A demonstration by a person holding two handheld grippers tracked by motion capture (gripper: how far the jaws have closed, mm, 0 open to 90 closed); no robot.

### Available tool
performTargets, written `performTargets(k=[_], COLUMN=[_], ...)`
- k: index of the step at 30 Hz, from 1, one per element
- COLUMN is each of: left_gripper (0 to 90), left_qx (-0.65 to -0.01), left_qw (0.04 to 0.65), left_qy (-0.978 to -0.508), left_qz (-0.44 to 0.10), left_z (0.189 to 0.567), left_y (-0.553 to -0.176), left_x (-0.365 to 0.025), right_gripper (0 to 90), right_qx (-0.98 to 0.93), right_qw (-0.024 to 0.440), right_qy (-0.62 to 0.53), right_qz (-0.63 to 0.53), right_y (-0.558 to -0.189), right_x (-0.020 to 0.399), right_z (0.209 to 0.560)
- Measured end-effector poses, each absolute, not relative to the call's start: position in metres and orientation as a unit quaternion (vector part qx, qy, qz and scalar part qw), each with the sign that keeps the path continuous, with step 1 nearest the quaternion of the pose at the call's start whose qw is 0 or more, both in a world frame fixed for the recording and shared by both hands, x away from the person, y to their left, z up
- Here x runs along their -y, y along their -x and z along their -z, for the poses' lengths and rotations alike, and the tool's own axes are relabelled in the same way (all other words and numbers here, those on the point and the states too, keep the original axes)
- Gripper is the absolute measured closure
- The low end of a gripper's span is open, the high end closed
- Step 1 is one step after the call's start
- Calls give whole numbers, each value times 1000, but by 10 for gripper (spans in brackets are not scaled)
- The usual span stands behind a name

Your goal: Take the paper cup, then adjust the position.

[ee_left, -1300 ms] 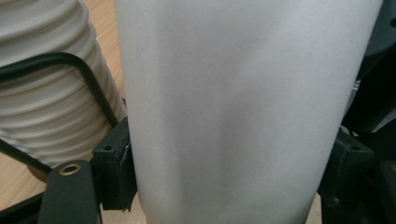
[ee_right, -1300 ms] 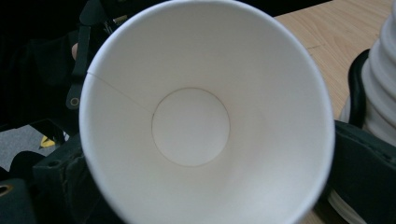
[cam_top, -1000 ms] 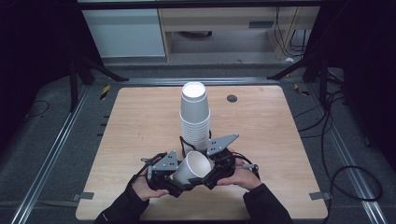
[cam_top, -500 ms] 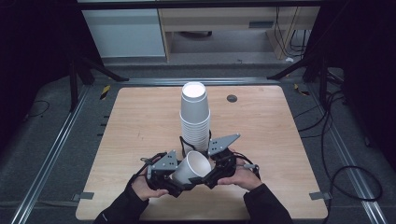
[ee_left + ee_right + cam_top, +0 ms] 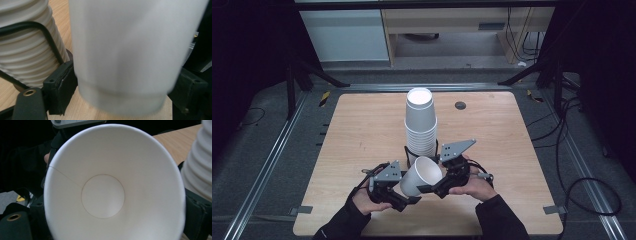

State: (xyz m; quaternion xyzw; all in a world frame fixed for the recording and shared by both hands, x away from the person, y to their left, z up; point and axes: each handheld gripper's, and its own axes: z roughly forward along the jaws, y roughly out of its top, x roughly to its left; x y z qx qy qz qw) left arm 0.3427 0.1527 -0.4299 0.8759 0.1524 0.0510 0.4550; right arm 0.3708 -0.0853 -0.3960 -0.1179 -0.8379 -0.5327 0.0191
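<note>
**Single cup lies tilted between both tongs, in front of the stack**

The loose paper cup [image 5: 421, 176] sits low over the near part of the tabletop [image 5: 362, 125], just in front of the tall cup stack [image 5: 420, 127]. Its long axis is tipped: the open mouth faces up and toward the right tongs [image 5: 432, 189], the closed base points down toward the left tongs [image 5: 408, 196]. In the right gripper view the camera looks straight into the cup [image 5: 110, 187], whose rim spans the gap between the two black jaws; the pads appear to hold it by the rim end.

The left tongs have just been opening. In the left gripper view the cup wall [image 5: 127, 55] stands between the jaws, with the left pad [image 5: 61, 87] close by its base; whether it still touches is hard to judge, as the cup is blurred. I take them as let go, leaving the cup to the right hand.

Both hands are equally near. The stack's foot is hidden behind the cup and grippers.
</note>
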Motion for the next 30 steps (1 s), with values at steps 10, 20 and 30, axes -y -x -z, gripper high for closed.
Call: performTargets(k=[10,20,30], left_gripper=[161,160,171], left_qx=[-185,-240,-303], left_qw=[450,458,465], left_qy=[-872,-852,-825], left_qz=[-56,-86,-107], left_z=[436,430,428], left_y=[-348,-357,-368], left_x=[-173,-205,-233], right_gripper=[96,101,105], right_qx=[839,841,834], right_qw=[-10,-41,-78], right_qy=[139,166,213], right_qz=[527,513,503], right_y=[-372,-370,-377], right_x=[107,137,165], right_z=[384,378,369])
